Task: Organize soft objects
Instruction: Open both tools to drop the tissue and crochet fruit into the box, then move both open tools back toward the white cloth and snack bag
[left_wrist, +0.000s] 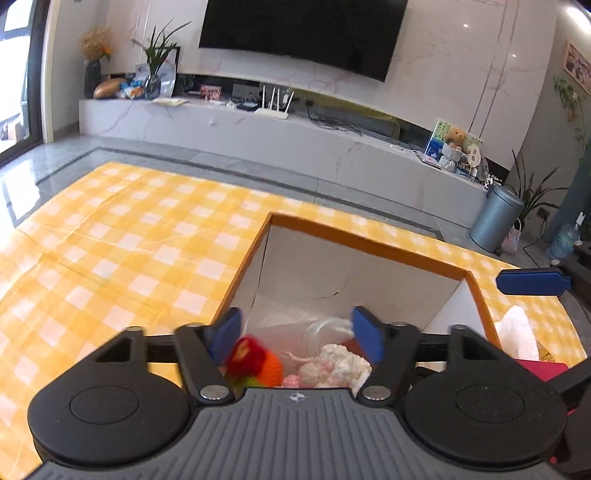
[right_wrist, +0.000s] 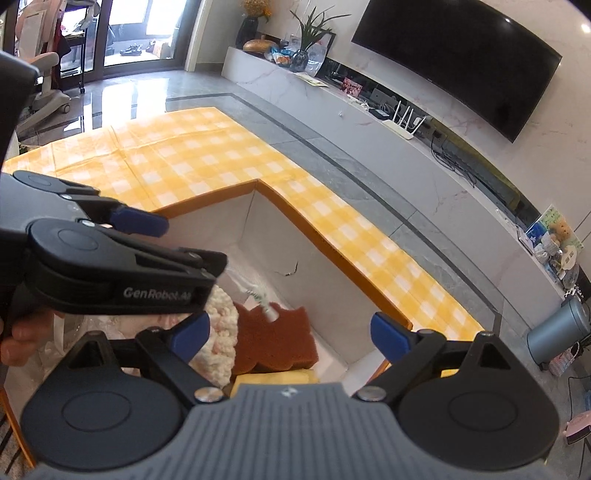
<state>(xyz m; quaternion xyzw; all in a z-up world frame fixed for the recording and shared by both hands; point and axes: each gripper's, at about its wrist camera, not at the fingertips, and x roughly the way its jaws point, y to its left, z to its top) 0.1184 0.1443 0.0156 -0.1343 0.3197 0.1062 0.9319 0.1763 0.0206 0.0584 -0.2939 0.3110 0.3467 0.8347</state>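
Observation:
An open box (left_wrist: 354, 242) with an orange rim and white walls stands on the yellow checked tablecloth (left_wrist: 122, 240). My left gripper (left_wrist: 295, 334) hangs open over it; below its left pad lies a blurred red, orange and green knitted toy (left_wrist: 251, 360), free of both pads. A fluffy white-pink object (left_wrist: 334, 363) and clear plastic (left_wrist: 325, 326) lie beside it. In the right wrist view my right gripper (right_wrist: 291, 334) is open and empty above a brown sponge (right_wrist: 275, 341), a yellow sponge (right_wrist: 273, 378) and a small white tube (right_wrist: 266, 304). The left gripper (right_wrist: 184, 243) is at left, held by a hand (right_wrist: 18, 334).
White tissue (left_wrist: 517, 332) and a red item (left_wrist: 539, 369) sit right of the box. Beyond the table edge are grey floor, a white TV console (left_wrist: 258, 129) with a router (left_wrist: 271, 110), a blue-grey bin (left_wrist: 495, 218), plants, and a chair (right_wrist: 40, 74) by the window.

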